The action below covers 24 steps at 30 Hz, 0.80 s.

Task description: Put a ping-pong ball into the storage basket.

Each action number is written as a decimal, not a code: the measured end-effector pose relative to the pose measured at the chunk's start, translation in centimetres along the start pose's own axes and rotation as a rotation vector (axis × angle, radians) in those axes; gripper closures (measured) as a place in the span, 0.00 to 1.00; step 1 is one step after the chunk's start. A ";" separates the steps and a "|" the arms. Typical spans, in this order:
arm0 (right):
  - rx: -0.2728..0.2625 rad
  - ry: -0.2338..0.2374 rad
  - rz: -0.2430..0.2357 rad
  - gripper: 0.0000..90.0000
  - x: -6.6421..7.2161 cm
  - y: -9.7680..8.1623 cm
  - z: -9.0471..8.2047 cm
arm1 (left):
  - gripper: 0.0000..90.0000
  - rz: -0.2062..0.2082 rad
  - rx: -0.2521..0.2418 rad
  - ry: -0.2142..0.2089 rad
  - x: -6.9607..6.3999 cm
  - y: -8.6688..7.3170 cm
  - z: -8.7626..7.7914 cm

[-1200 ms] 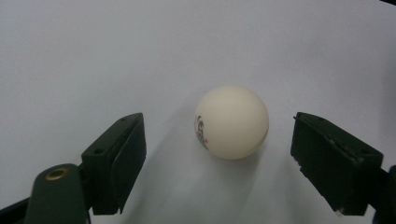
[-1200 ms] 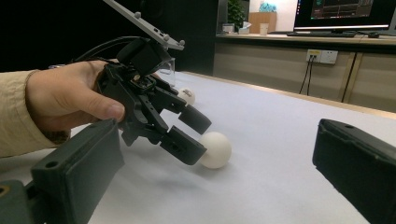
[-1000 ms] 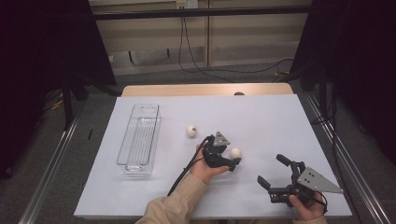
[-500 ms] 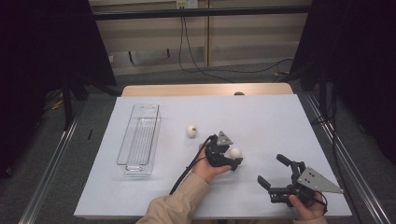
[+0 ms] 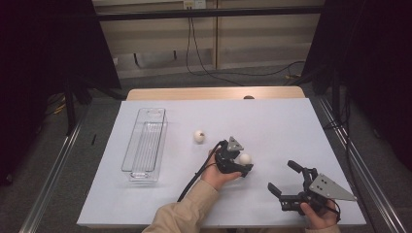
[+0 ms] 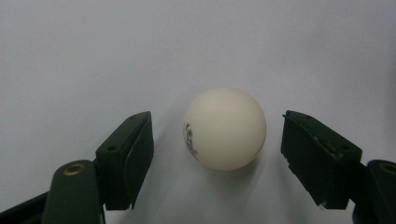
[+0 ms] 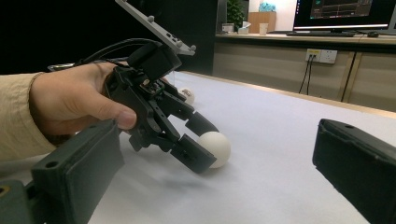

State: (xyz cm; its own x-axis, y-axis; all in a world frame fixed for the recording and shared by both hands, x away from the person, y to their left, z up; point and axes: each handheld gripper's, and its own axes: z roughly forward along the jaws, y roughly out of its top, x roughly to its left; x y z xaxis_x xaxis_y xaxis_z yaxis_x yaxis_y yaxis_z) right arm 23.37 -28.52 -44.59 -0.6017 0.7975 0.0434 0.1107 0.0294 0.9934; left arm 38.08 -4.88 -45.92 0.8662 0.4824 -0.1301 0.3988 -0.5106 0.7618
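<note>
While the left tongs [image 6: 217,154] straddle the white ping-pong ball [image 6: 225,128] on the desk [image 5: 272,121], their jaws have just been closing in, yet a clear gap remains on each side and neither pad touches the ball. It sits between them slightly nearer the left-hand jaw as the left gripper view shows it, so the grip would likely go better if the hand shifted a little to centre the ball before closing further. Being light, round and smooth, the ball will probably roll or squirt out if one pad arrives first. A slow, even squeeze across its widest part, with the jaw tips kept low near the surface, looks the safest course. The right tongs [image 5: 284,182] rest near the desk's front edge with jaws wide apart and nothing between them, well apart from the ball. A second white ball [image 5: 199,136] lies farther back, between the left hand [image 5: 217,174] and a clear plastic tray [image 5: 145,145], which stands empty toward the left and is probably where the balls belong. The desk is covered in plain white, matte and uncluttered. Beyond it are dark curtains, pale wall panels with trailing cables, and a monitor [image 7: 343,11] on a bench in the right gripper view.
</note>
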 end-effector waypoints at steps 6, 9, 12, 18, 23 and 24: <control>0.001 0.000 -0.001 0.01 0.0 0.0 0.0 | 0.31 0.002 0.014 -0.009 -0.2 -0.1 0.4; 0.000 0.000 -0.001 0.01 0.0 0.0 0.0 | 0.33 0.004 0.021 -0.005 -0.1 0.0 0.5; 0.000 0.000 -0.001 0.01 0.0 0.0 0.0 | 0.34 -0.001 0.018 -0.009 -0.1 0.1 0.5; -0.001 -0.001 -0.001 0.01 -0.1 0.0 0.0 | 0.37 -0.005 0.019 -0.012 0.0 0.2 0.7; 0.002 0.000 -0.001 0.01 -0.1 0.0 0.0 | 0.40 -0.005 0.023 -0.008 0.1 0.3 0.7; 0.002 -0.001 -0.001 0.01 -0.1 0.0 0.0 | 0.40 -0.006 0.020 -0.007 0.1 0.3 0.8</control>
State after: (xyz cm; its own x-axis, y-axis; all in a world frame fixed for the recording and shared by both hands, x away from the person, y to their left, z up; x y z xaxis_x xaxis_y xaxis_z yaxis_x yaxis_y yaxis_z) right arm 23.40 -28.58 -44.62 -0.6014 0.7978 0.0424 0.1114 0.0311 0.9933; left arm 38.52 -5.54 -46.19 0.8659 0.4806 -0.1388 0.4097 -0.5222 0.7480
